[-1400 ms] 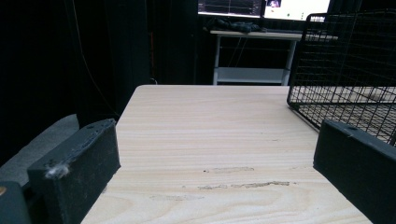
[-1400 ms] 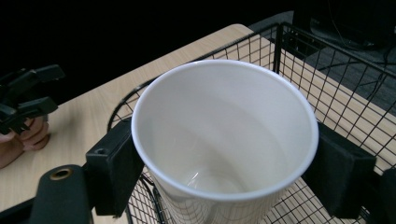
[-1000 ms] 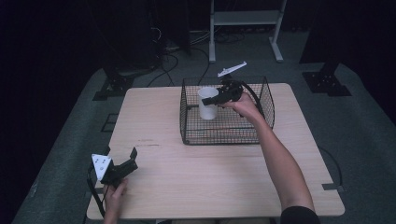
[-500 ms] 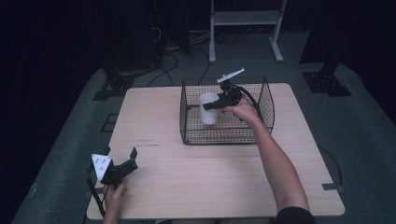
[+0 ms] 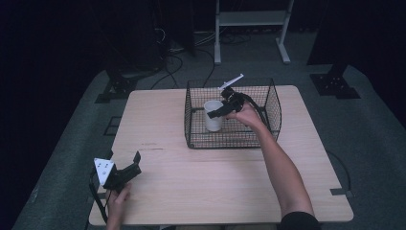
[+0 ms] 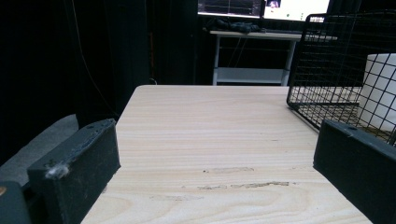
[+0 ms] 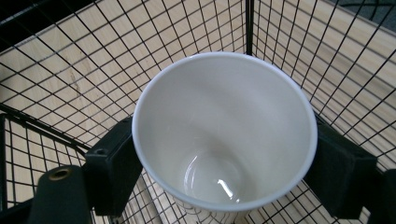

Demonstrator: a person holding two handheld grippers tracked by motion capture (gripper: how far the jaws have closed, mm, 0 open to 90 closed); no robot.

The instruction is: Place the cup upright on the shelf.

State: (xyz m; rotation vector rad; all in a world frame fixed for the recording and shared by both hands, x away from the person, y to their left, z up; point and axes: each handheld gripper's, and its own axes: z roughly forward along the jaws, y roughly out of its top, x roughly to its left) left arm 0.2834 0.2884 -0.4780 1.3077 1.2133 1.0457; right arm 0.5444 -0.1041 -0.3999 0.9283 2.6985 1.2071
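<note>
A white cup (image 5: 213, 120) stands upright inside the black wire basket (image 5: 230, 144) at the table's far middle. My right gripper (image 5: 215, 113) reaches into the basket from the right and is shut on the cup. In the right gripper view the empty cup (image 7: 224, 140) sits between both jaws, with the right gripper (image 7: 224, 172) pressing on its sides and the basket mesh (image 7: 70, 60) below. My left gripper (image 5: 135, 164) rests open at the near left corner of the table. In its own view, the left gripper (image 6: 215, 158) holds nothing, and the basket (image 6: 327, 60) and cup (image 6: 380, 88) lie ahead to the right.
The light wooden table (image 5: 215, 191) has bare room in front of and left of the basket. A small white strip (image 5: 232, 80) lies just beyond the basket's far rim. A white frame stand (image 5: 251, 19), cables and black stand feet (image 5: 335, 86) sit on the floor behind.
My right gripper has carried the cup slightly down and towards the near side inside the basket. The left gripper has stayed where it was.
</note>
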